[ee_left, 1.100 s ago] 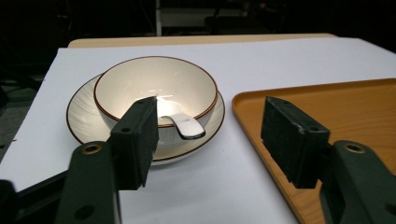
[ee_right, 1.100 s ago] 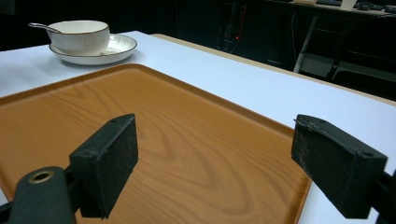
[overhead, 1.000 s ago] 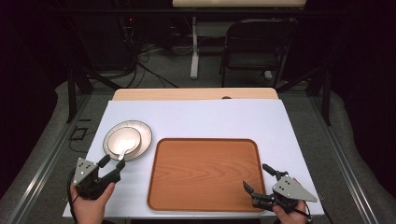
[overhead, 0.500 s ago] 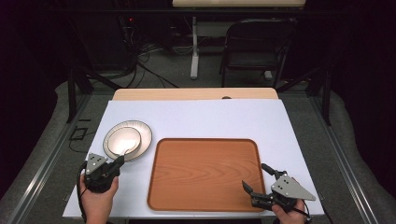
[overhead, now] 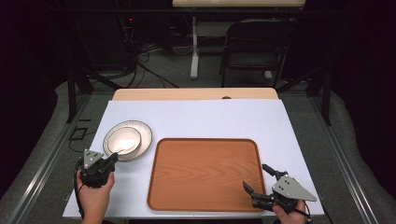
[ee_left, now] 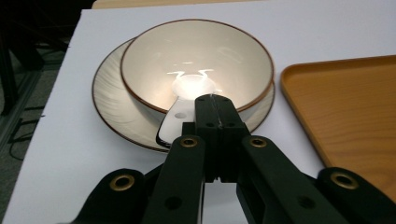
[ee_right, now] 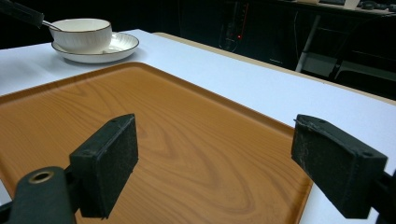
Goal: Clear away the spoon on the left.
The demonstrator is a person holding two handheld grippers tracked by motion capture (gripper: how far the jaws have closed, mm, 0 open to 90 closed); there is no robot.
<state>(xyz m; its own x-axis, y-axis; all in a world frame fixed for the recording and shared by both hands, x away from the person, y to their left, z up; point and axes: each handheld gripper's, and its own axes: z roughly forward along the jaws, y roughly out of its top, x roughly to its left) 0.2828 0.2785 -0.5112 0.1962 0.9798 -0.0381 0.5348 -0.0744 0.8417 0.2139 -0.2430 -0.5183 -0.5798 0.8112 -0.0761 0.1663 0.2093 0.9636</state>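
Observation:
A cream bowl (overhead: 122, 140) (ee_left: 196, 56) (ee_right: 83, 30) stands on a cream plate (overhead: 144, 135) (ee_left: 109, 98) (ee_right: 119, 46) at the left of the white table. A white spoon (ee_left: 180, 109) lies in the bowl, its handle (ee_right: 49, 24) sticking out over the near rim. My left gripper (overhead: 112, 158) (ee_left: 212, 100) is at that rim, shut on the spoon handle as far as I can see; the jaws hide the handle's end. A wooden tray (overhead: 205, 172) (ee_left: 345, 107) (ee_right: 163, 116) lies at the centre. My right gripper (overhead: 254, 176) (ee_right: 233, 158) hovers open over its near right corner, holding nothing.
A white mat (overhead: 210, 119) covers the table, with a wooden board (overhead: 191, 93) along its far edge. A folding chair (overhead: 259, 51) and floor cables sit beyond the table. The table's near edge runs just below both hands.
My left gripper moved forward and right to the bowl's near rim, and its jaws went from open to shut at the spoon handle. The right gripper stayed in place.

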